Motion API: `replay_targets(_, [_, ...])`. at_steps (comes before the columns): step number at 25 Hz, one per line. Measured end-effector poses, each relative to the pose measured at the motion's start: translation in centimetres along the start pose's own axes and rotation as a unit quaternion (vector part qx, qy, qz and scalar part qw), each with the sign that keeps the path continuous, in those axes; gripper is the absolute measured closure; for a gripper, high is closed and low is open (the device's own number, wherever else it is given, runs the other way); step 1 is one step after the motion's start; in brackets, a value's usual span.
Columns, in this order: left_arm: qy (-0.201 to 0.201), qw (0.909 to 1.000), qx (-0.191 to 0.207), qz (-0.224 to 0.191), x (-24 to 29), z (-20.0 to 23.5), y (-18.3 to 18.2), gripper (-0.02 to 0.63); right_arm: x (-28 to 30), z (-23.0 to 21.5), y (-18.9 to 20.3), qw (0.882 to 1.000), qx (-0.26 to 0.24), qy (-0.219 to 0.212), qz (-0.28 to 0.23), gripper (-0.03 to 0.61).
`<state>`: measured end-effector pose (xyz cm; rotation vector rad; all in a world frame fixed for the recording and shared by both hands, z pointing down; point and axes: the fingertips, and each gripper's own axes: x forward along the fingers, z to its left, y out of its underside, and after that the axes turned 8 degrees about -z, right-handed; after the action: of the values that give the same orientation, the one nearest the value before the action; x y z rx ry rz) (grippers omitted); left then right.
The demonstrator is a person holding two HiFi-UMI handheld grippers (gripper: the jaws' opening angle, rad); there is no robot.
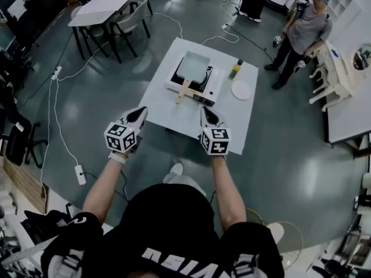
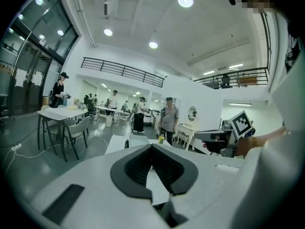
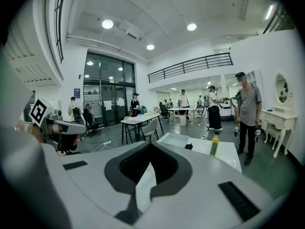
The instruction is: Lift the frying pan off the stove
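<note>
Both arms forward; left gripper (image 1: 140,113), right gripper (image 1: 206,113), jaws together.

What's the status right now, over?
Left gripper, right gripper shut, empty. Frying pan on stove, untouched, ahead of both. Bottle, plate off to the side.

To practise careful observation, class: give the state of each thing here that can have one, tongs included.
Pan: on the stove, untouched.
Stove: on the table.
Bottle: upright.
Plate: empty.
Left tongs: shut, empty.
Right tongs: shut, empty.
</note>
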<state>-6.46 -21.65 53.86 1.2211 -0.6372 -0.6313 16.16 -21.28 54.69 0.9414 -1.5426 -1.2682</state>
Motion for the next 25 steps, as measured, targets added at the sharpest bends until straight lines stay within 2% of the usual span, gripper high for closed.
replay_targets(11, [0.032, 0.9993, 0.017, 0.009, 6.5, 0.8, -0.7, 0.615, 3.7, -4.8, 0.0, 1.000, 0.016, 0.026, -0.005, 0.583])
replay_targets(25, [0.043, 0.9989, 0.016, 0.006, 8.6, 1.0, -1.2, 0.615, 4.5, -5.9, -0.6, 0.999, 0.016, 0.034, -0.008, 0.583])
